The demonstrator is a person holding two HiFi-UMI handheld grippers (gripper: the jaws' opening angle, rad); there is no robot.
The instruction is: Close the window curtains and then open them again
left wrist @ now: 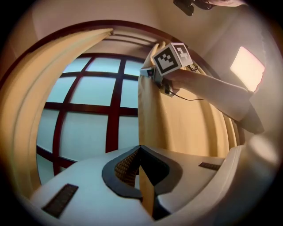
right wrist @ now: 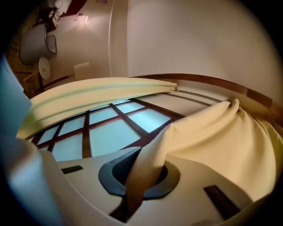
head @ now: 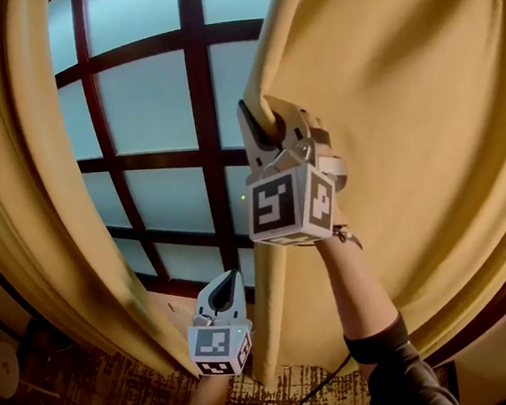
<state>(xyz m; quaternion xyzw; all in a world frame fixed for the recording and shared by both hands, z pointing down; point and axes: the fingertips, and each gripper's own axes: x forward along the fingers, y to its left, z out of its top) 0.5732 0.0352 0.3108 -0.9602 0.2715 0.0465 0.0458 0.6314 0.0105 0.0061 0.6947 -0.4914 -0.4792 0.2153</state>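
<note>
1. My right gripper (head: 261, 123) is raised on an outstretched forearm (head: 354, 285), jaws clamped on the curtain (head: 407, 138) edge.
2. My left gripper (head: 231, 281) sits lower, beside that curtain, jaws closed on a thin strip of it.

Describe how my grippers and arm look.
Right gripper and left gripper: pale grey bodies, dark jaw linings, each with a white cube of black square markers. Thin dark cable at the right one. Dark sleeve on that arm.
</note>
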